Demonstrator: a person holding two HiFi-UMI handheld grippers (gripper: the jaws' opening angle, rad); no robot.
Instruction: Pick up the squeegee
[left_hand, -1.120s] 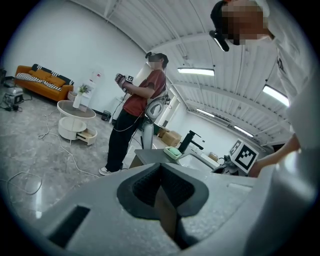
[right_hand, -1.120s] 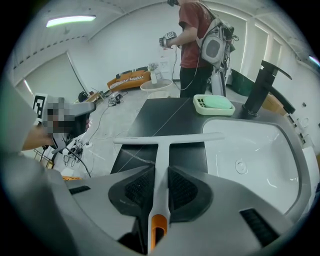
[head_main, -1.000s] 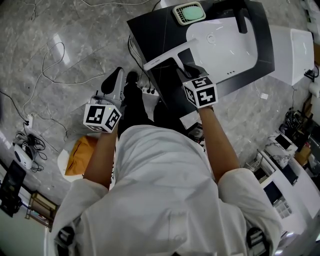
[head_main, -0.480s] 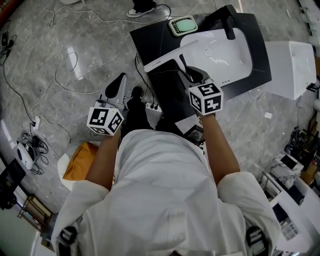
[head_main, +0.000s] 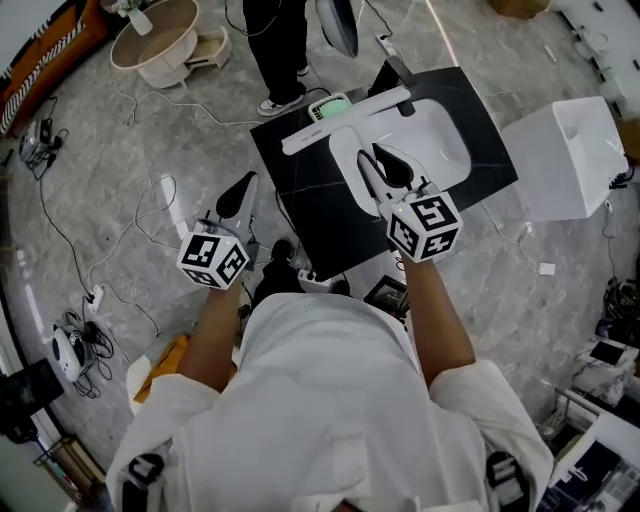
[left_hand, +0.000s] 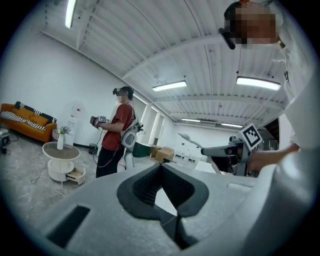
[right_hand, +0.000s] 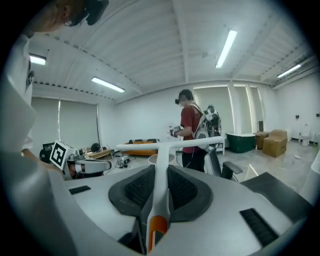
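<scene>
While the right gripper (head_main: 385, 168) clamps its fingers on the handle of the white squeegee (head_main: 346, 122), holding it in the air over the black table (head_main: 300, 205) with its blade at 12 o'clock, the left gripper (head_main: 240, 190), at 9 o'clock, keeps its fingers closed on nothing

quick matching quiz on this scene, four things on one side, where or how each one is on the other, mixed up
1 squeegee
2 left gripper
3 white basin
4 white box

a set in the black countertop
b on the floor, right of the countertop
c clamped in the right gripper
d holds nothing

Pairs: 1-c, 2-d, 3-a, 4-b
</scene>
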